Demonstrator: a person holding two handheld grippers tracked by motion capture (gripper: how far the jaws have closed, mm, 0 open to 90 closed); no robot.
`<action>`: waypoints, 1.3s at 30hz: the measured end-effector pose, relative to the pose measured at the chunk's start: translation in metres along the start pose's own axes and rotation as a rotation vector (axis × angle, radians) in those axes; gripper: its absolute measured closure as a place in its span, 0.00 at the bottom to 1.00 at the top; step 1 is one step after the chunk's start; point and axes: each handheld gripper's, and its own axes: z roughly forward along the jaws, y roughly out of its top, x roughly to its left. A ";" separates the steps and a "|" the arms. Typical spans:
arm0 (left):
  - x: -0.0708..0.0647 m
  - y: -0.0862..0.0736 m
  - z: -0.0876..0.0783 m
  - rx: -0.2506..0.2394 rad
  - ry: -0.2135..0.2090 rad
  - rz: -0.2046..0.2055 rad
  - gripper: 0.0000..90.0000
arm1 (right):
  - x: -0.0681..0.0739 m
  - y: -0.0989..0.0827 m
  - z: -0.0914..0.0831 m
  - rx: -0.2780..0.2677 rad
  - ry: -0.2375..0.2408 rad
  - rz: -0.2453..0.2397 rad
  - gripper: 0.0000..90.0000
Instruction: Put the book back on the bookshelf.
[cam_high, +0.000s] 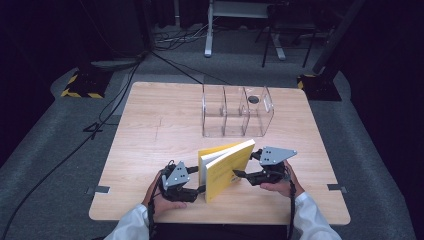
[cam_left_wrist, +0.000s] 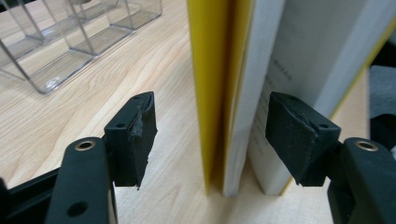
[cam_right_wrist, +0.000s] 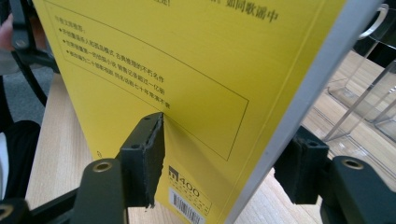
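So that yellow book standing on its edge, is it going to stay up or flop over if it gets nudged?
The yellow book would probably tip easily: it stands upright on a narrow edge on the table. Its cover looks soft and the pages fan apart in the left gripper view, so it may splay or sag. The glossy cover could slip between the left claw and the right claw.

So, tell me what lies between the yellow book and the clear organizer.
Bare wood: in the high view, the table shows between the yellow book and the clear organizer.

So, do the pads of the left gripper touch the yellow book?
Apart. The left gripper view shows the left gripper open around the yellow book, bare table visible between its left pad and the cover.
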 end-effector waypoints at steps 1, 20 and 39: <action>0.001 0.000 0.000 0.000 -0.006 0.002 0.37 | 0.001 0.000 0.000 0.002 -0.010 0.001 0.45; 0.021 -0.001 -0.001 -0.014 0.049 -0.038 0.61 | 0.005 -0.009 -0.019 -0.022 0.010 0.003 0.69; 0.029 -0.011 -0.019 0.046 0.079 -0.061 0.40 | 0.001 -0.014 0.004 -0.007 0.133 -0.016 0.84</action>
